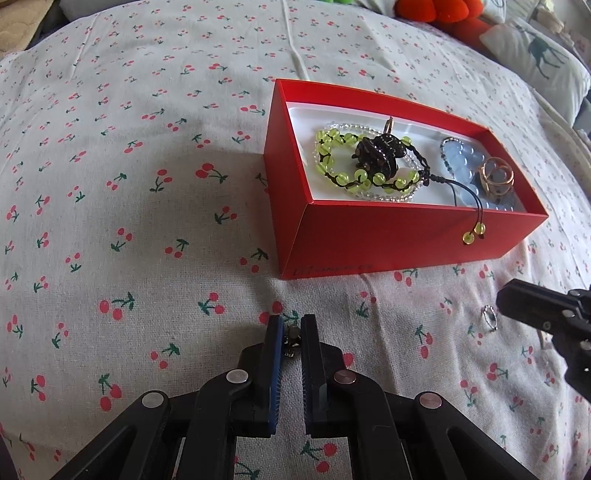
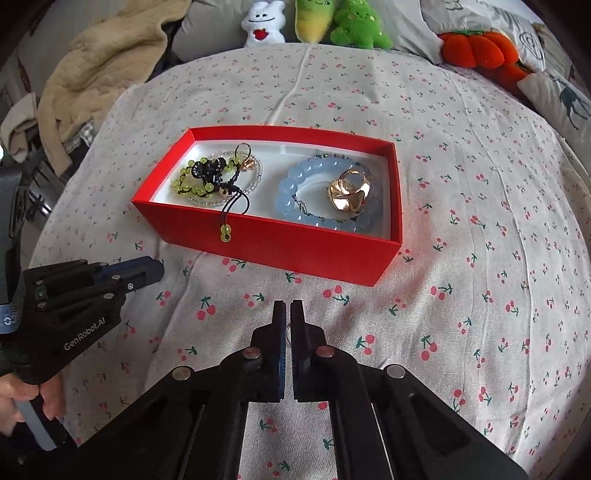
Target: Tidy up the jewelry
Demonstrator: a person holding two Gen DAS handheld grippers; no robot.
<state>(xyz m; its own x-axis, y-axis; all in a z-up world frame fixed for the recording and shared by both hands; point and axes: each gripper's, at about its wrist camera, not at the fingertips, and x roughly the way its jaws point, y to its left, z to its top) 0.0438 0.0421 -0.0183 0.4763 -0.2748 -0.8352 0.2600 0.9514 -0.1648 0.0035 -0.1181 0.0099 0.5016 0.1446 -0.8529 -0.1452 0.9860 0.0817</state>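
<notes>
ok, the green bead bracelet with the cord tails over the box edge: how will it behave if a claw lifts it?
The green bead bracelet looks knotted on cord, so probably floppy, sagging from one pinch point. Its tails drape over the red box wall and may snag. A dark hair clip lies on it and could tumble off.

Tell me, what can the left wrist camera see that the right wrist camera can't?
Only the left wrist view: a small metal piece pinched in the left gripper. Only the right wrist view: a white bunny plush, green plushies and a beige blanket. Both: the red box, the green bead bracelet, the blue bead bracelet and the cherry cloth.
</notes>
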